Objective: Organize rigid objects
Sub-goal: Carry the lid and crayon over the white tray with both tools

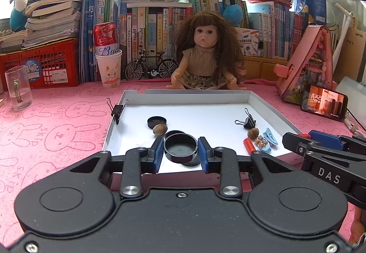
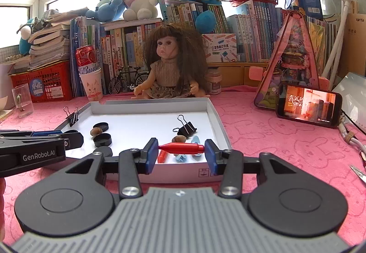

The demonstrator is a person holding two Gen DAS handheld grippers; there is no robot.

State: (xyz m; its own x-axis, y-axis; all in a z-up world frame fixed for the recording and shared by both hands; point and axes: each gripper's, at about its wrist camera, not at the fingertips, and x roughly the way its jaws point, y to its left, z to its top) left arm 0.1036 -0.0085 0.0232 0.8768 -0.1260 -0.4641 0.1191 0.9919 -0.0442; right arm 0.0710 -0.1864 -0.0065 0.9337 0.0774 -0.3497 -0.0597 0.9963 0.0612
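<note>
In the left wrist view my left gripper (image 1: 180, 152) is shut on a round black cap (image 1: 180, 148), held just above the near edge of a shallow white tray (image 1: 187, 93). A second black cap (image 1: 156, 121) and a brown nut (image 1: 159, 129) lie in the tray behind it. A flat black disc (image 1: 193, 162) lies under the held cap. In the right wrist view my right gripper (image 2: 181, 154) is shut on a red tube-shaped piece (image 2: 181, 148), gripped end to end over the tray's near right part (image 2: 218, 120). Each gripper shows at the edge of the other's view.
A binder clip (image 1: 117, 111) sits on the tray's left rim, and another (image 2: 185, 128) lies inside near a nut (image 2: 178, 139), a red stick (image 2: 162, 156) and blue clips (image 2: 196, 139). A doll (image 1: 203, 56), paper cup (image 1: 109, 69), glass mug (image 1: 18, 88) and phone (image 2: 308, 107) surround the tray on the pink cloth.
</note>
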